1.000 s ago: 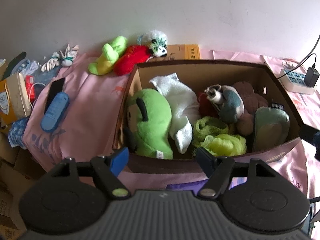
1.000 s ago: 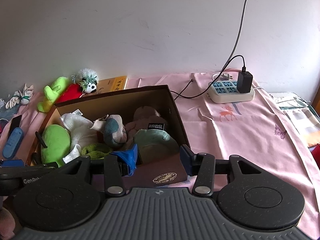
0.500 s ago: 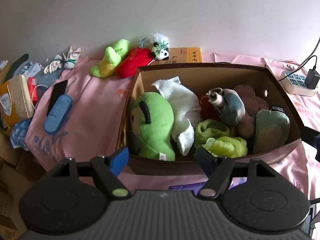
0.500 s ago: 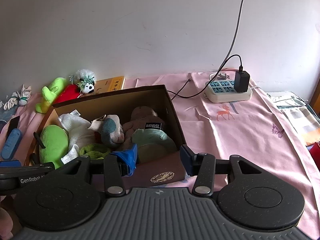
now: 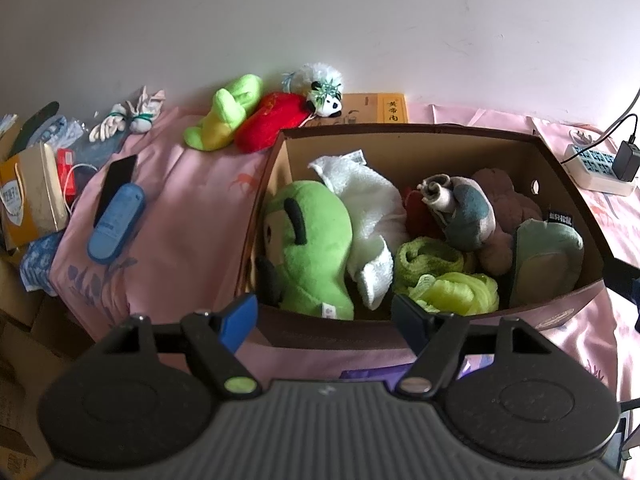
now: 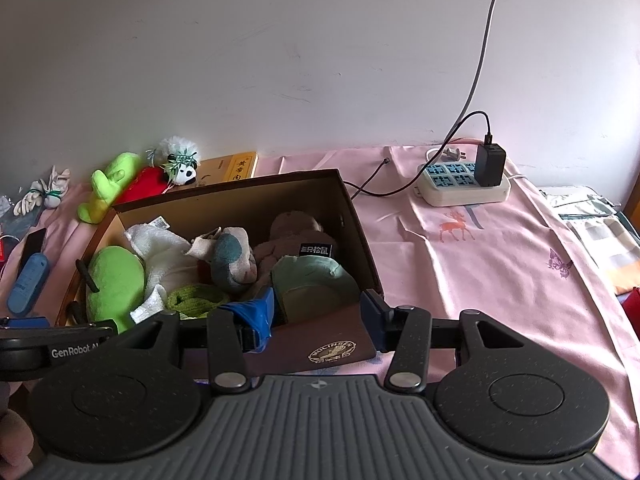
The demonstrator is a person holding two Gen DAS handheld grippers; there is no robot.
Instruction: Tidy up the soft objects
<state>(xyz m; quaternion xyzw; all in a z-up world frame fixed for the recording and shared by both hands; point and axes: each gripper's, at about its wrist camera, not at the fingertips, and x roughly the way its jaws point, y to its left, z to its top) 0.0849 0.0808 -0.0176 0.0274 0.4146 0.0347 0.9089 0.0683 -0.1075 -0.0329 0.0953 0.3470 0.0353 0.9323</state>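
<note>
A brown cardboard box sits on the pink cloth, filled with soft things: a green plush, a white towel, a grey-blue sock roll, a green knit piece and a mint slipper. Behind the box lie a lime plush, a red plush and a panda toy. My left gripper is open and empty at the box's near wall. My right gripper is open and empty at the box's near right corner.
A blue case and a black phone lie left of the box. White knotted gloves sit at the far left. A power strip with a charger and cable lies at the back right. A yellow book stands behind the box.
Both grippers have drawn back and up a little from the box; it sits lower in both views. Nothing was taken or let go.
</note>
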